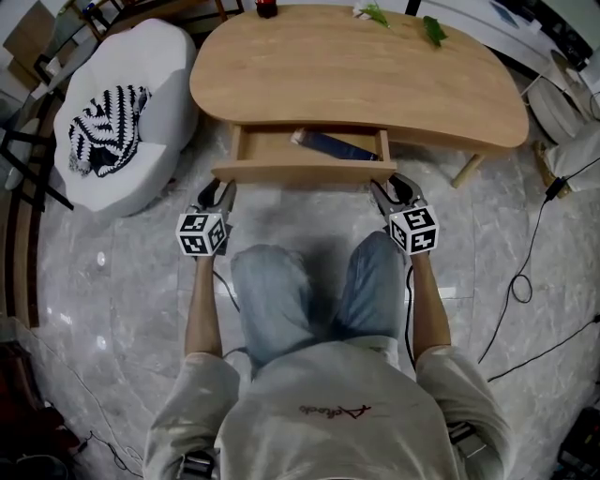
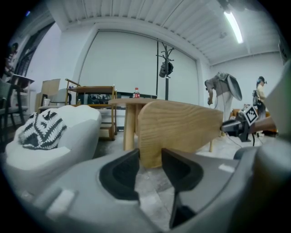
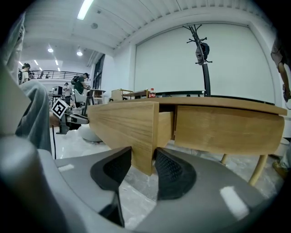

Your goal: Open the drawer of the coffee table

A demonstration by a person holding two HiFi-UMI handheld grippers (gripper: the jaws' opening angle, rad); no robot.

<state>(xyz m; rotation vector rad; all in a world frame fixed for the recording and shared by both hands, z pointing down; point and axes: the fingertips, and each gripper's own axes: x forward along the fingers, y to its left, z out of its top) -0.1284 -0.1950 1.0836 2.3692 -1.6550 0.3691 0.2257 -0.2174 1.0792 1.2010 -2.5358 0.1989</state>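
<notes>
Just ahead of the person's knees, the left hand-held gripper (image 1: 219, 192) and the right hand-held gripper (image 1: 384, 192) each straddle one end of the drawer front (image 1: 300, 172). Each gripper view shows its jaws drawn in on the wooden panel's lower corner, pinching its thickness, with nothing else between them. The drawer (image 1: 267, 145) stands partly out from under the coffee table (image 1: 356, 75). A flat dark-blue object (image 1: 333, 145) lies inside it, toward the right.

To do the pull well, both hands should probably draw straight back at the same pace. If one end leads, the drawer may skew and bind. Both grips sit low on the panel, so firm pressure and a level pull, not a downward one, should help stop the jaws slipping off the edge. Slowing near the end of travel seems wise, since no stop is visible.

Farther off, a small bottle (image 1: 266, 7) stands at the far edge of the surface, and a white beanbag (image 1: 141, 75) sits to the left, apart from the drawer's path.
</notes>
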